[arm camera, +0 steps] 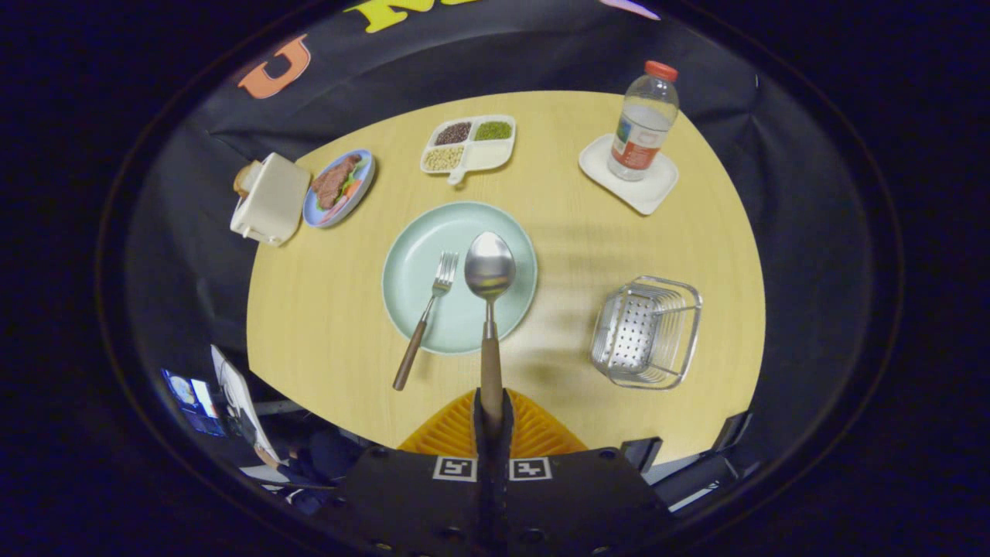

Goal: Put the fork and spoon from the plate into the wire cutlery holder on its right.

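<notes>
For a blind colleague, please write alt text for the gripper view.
The gripper is shut on the spoon by its wooden handle, bowl raised above the green plate. The fork lies on the plate; the wire cutlery holder stands to the right.

Your gripper (492,418) sat at the near side, its two fingers pressed together on the spoon (489,309) handle, holding it pointing straight ahead.

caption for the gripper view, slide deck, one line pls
Gripper shut on spoon, lifted over plate; fork left there, wire cutlery holder to the right.
</notes>
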The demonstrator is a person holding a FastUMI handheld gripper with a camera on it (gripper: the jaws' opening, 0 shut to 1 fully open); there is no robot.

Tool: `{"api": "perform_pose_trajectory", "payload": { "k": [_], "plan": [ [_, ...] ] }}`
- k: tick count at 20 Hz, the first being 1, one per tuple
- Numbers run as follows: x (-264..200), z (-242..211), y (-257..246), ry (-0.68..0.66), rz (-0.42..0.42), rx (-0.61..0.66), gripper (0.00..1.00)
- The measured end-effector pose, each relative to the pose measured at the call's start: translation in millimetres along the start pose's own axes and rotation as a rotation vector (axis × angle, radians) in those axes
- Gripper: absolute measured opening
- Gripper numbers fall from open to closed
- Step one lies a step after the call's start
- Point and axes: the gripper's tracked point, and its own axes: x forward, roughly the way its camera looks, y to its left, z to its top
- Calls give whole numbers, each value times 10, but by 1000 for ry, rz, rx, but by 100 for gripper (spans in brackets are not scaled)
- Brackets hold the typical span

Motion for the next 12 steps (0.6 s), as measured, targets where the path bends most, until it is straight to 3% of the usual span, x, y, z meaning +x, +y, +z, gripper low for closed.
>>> {"api": "perform_pose_trajectory", "payload": {
  "k": [5, 12],
  "plan": [
    [-363, -116, -598, -13, -41, 113, 0],
    [-188, -393, -1067, 98, -71, 220, 0]
  ]
}}
